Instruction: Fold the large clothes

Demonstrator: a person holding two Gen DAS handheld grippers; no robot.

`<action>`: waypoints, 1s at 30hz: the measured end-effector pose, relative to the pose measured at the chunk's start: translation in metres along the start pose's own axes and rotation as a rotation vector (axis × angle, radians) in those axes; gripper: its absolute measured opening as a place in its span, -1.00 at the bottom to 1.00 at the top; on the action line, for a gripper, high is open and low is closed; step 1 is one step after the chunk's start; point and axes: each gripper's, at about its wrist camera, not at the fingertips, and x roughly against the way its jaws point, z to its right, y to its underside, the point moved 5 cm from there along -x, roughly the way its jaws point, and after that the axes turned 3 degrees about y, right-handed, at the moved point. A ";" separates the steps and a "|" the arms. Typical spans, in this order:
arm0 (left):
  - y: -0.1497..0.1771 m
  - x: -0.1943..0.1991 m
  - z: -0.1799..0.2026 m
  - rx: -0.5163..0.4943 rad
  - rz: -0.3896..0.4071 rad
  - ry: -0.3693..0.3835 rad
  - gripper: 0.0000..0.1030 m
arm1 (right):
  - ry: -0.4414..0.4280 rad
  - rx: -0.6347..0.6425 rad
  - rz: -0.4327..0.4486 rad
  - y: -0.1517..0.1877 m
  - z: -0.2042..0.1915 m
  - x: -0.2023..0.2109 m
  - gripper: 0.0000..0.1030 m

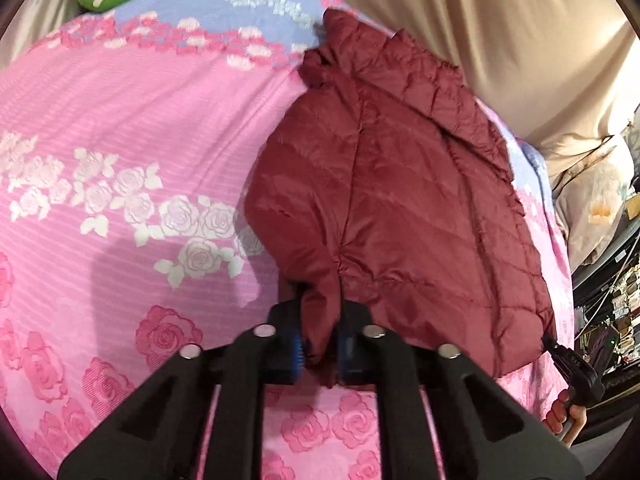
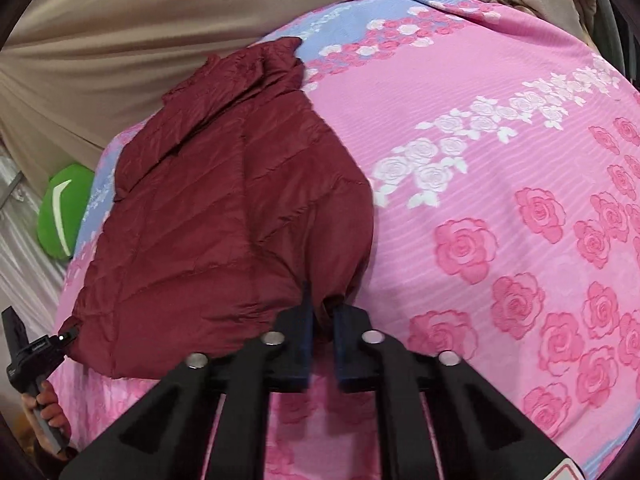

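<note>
Left gripper (image 1: 320, 354) is clamped on a bunched corner of the maroon quilted down jacket (image 1: 400, 200), fabric pinched between its blue pads (image 1: 296, 354) at bottom centre of the left wrist view. Right gripper (image 2: 322, 344) is likewise closed on the jacket's other near corner, a fold of maroon cloth caught between its dark fingers (image 2: 306, 320) at lower centre of the right wrist view. Jacket lies flat on the pink rose-print bedspread (image 1: 120, 120), its long axis running from the grippers away toward the top of each frame, collar end at the far end, hem edge near. A hand (image 1: 568, 420) holding the other gripper's handle shows at lower right of the left view. No readable brand or label; small print on that handle is too blurred. Green cushion (image 2: 60, 212) with a white stripe sits at the bed's far edge; beige curtain (image 2: 120, 40) behind.
</note>
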 end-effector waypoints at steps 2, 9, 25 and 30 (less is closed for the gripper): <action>0.000 0.018 0.005 -0.008 0.037 0.024 -0.88 | 0.023 0.034 0.036 0.001 -0.006 0.011 -0.93; 0.009 0.100 0.032 -0.060 0.171 0.143 -0.91 | -0.037 0.105 0.189 0.011 -0.015 0.094 -0.95; -0.012 0.258 0.084 -0.211 0.573 0.248 -0.91 | -0.281 0.215 0.703 -0.019 -0.050 0.298 -0.95; -0.066 0.158 0.077 -0.186 0.393 0.116 -0.91 | -0.216 0.188 0.537 -0.082 -0.058 0.201 -0.95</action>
